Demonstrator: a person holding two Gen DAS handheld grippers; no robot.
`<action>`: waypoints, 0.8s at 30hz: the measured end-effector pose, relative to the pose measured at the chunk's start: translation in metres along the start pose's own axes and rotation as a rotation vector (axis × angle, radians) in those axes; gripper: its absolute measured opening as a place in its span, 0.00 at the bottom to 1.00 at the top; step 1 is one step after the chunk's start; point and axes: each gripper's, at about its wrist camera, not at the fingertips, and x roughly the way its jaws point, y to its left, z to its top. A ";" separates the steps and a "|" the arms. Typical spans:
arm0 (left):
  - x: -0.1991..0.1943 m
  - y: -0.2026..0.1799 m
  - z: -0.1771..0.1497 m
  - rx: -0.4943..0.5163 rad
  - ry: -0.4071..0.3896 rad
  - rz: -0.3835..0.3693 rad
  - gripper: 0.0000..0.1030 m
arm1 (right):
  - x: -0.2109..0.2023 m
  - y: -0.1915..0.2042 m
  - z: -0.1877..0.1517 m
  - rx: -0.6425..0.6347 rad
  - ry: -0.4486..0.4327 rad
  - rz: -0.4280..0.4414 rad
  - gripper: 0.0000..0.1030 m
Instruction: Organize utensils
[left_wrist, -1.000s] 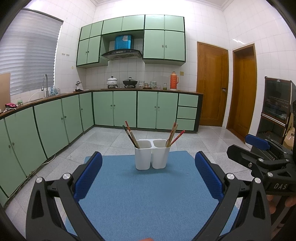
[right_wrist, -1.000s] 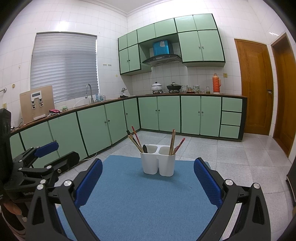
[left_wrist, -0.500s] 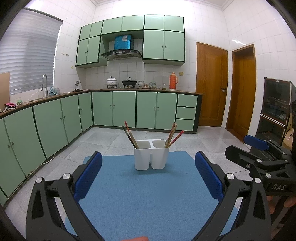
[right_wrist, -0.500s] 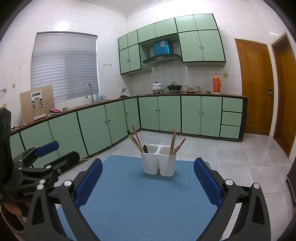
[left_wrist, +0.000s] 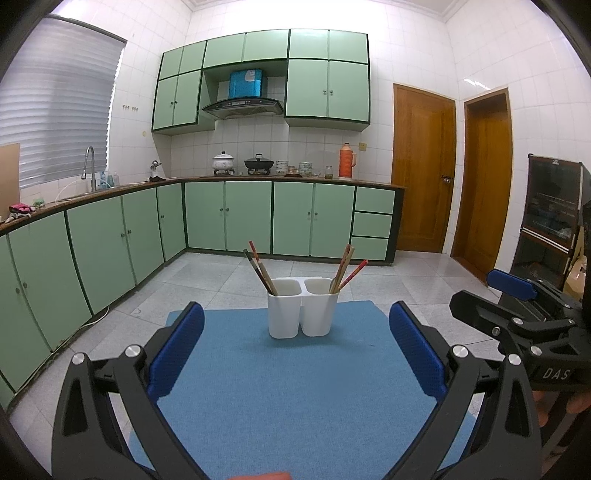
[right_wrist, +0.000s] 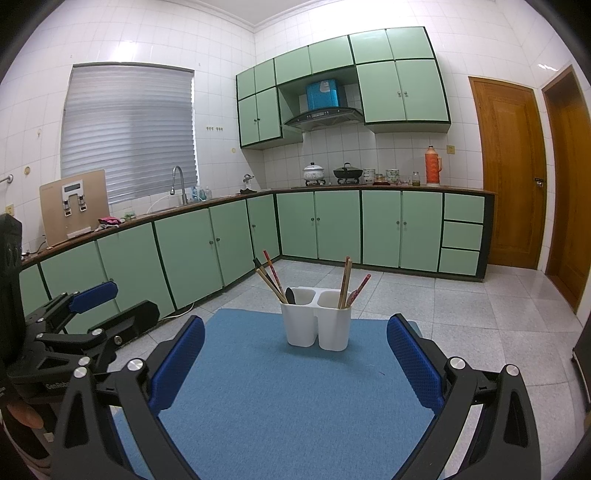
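From the left wrist, the left gripper (left_wrist: 295, 347), wide open and empty, faces the white holder (left_wrist: 303, 308) dead ahead on the blue mat (left_wrist: 295, 387); from the right wrist, the right gripper (right_wrist: 295, 354), equally agape and empty, sees its upright chopsticks (right_wrist: 345, 282) just as near.

I hold my left hand-held gripper (left_wrist: 295, 343) level and pointing forward, its blue-padded fingers (left_wrist: 176, 349) spread wide with nothing between them. My right hand-held gripper (right_wrist: 295, 349) sits beside it at about the same height, fingers (right_wrist: 415, 363) equally wide apart and empty. My fingertips show at each handle's edge.
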 end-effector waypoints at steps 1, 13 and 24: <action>0.000 0.000 0.000 -0.001 0.000 0.001 0.94 | 0.000 0.000 0.000 0.000 0.000 0.000 0.94; 0.000 0.001 0.000 -0.003 0.000 0.001 0.94 | 0.000 0.000 0.000 0.000 0.000 0.000 0.94; 0.000 0.000 -0.001 -0.007 0.005 0.004 0.94 | 0.000 0.000 0.000 0.000 0.002 -0.001 0.94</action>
